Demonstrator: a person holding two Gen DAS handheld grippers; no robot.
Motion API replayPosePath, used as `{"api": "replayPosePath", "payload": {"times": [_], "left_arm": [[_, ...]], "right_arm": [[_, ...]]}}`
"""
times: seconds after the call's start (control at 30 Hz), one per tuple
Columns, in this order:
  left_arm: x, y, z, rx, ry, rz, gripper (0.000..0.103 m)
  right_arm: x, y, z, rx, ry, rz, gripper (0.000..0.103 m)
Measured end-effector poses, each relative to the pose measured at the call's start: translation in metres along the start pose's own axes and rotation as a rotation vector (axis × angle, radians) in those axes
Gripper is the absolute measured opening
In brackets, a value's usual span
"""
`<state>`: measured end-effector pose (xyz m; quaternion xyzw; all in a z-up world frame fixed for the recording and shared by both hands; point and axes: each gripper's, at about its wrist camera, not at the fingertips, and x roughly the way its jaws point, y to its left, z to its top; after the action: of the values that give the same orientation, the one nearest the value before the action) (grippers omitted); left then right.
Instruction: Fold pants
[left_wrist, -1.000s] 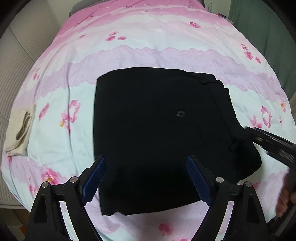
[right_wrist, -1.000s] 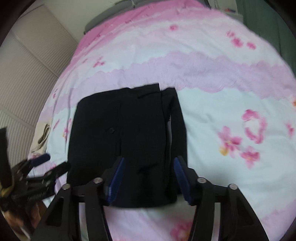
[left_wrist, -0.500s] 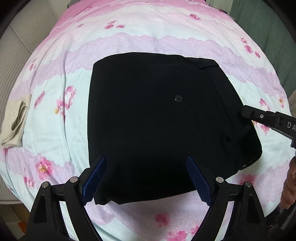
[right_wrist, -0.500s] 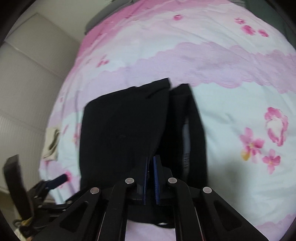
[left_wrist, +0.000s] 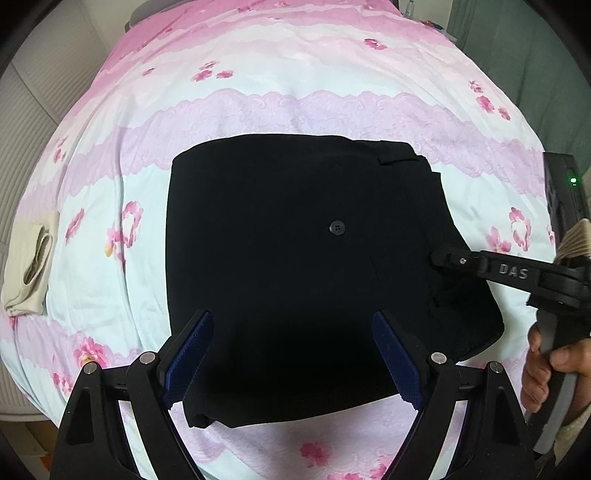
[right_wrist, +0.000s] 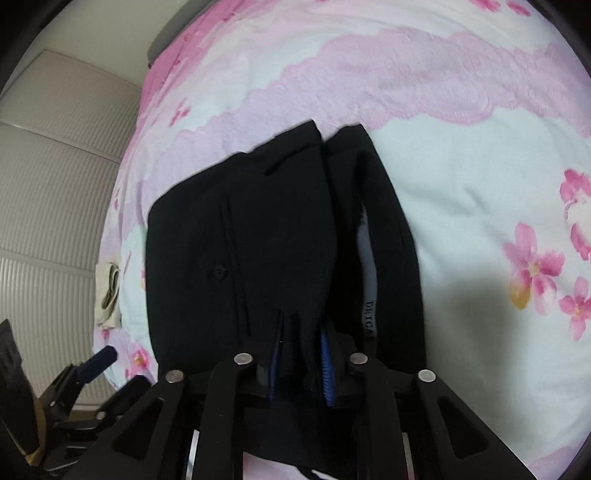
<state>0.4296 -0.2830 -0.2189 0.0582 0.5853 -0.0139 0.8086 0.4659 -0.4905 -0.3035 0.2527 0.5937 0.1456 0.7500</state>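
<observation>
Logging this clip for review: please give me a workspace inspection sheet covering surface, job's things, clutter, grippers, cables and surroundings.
Surface: bed cover, pink floral.
Job's things: black pants folded flat, button up.
Clutter: beige cloth at the bed's edge.
Grippers: left gripper open above the pants' near edge; right gripper at the waistband side, jaws opening with fabric between them.
Cables: nothing seen.
Surroundings: ribbed white panels.

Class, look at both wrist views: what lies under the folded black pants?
Under the folded black pants lies the pink floral bedsheet, showing all around them. The sheet directly beneath is covered, so anything there cannot be seen.
</observation>
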Motion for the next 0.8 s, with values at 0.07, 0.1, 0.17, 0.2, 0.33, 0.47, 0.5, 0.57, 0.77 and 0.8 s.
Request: {"api": "replayPosePath", "payload": {"times": [0.07, 0.1, 0.17, 0.2, 0.33, 0.47, 0.5, 0.57, 0.77, 0.8], "left_arm": [[0.000, -0.002, 0.000, 0.012, 0.000, 0.006, 0.088], [-0.001, -0.003, 0.000, 0.016, -0.003, 0.004, 0.088], [-0.003, -0.005, 0.000, 0.014, -0.008, -0.003, 0.088], [-0.002, -0.006, 0.000, 0.013, -0.006, -0.005, 0.088], [0.006, -0.014, 0.001, 0.020, 0.015, -0.011, 0.088], [0.006, -0.020, -0.001, 0.018, 0.005, -0.016, 0.088], [0.007, -0.022, -0.001, 0.018, 0.004, -0.016, 0.088], [0.008, -0.026, 0.001, 0.018, 0.005, -0.009, 0.088], [0.002, -0.036, 0.007, 0.046, -0.017, -0.007, 0.088], [0.000, -0.036, 0.007, 0.049, -0.025, -0.003, 0.088]], "right_arm": [[0.002, -0.001, 0.001, -0.008, -0.010, -0.012, 0.012], [-0.002, 0.000, 0.001, -0.009, -0.031, -0.023, 0.010], [-0.017, 0.003, -0.001, 0.004, -0.084, -0.006, 0.007], [-0.027, 0.004, -0.004, 0.008, -0.114, -0.014, 0.007], [-0.057, -0.014, -0.007, 0.005, -0.214, -0.138, 0.003], [-0.056, -0.041, 0.003, 0.075, -0.157, -0.079, 0.005], [-0.058, -0.040, 0.003, 0.067, -0.166, -0.049, 0.015], [-0.058, -0.032, 0.000, 0.041, -0.172, -0.004, 0.047], [-0.025, -0.018, -0.008, 0.008, -0.071, 0.007, 0.049], [-0.016, -0.015, -0.009, -0.005, -0.048, -0.005, 0.044]]}}
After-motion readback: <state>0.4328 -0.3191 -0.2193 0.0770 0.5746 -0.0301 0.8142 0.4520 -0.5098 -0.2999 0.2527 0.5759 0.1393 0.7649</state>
